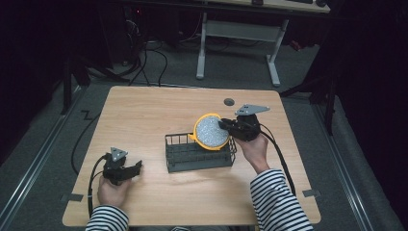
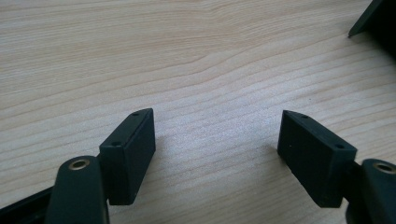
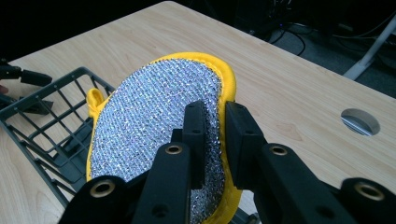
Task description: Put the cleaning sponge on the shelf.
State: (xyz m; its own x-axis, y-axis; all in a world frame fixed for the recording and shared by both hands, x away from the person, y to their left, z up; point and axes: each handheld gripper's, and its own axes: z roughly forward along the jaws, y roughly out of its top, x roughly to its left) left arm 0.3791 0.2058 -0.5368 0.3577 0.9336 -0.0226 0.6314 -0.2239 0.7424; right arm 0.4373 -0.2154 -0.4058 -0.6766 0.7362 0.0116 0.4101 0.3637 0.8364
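A round yellow scouring pad [image 1: 210, 131] with a silver glittery face is held on edge over the right end of a dark wire basket [image 1: 192, 155]. My right gripper [image 1: 226, 126] is shut on the scouring pad's [image 3: 154, 121] rim, one jaw on the silver face and one behind the yellow edge; the right gripper [image 3: 215, 122] shows this close up. The basket [image 3: 51, 121] lies just below and to the left there. My left gripper [image 1: 134, 168] rests on the table at front left, open, with bare wood between its jaws [image 2: 217, 135].
The wooden table [image 1: 144, 115] has a round cable hole [image 1: 229, 102] near its back right. A dark corner of the basket [image 2: 373, 18] shows at the upper right of the left gripper view. Beyond the table stand a white desk frame [image 1: 238, 43] and floor cables.
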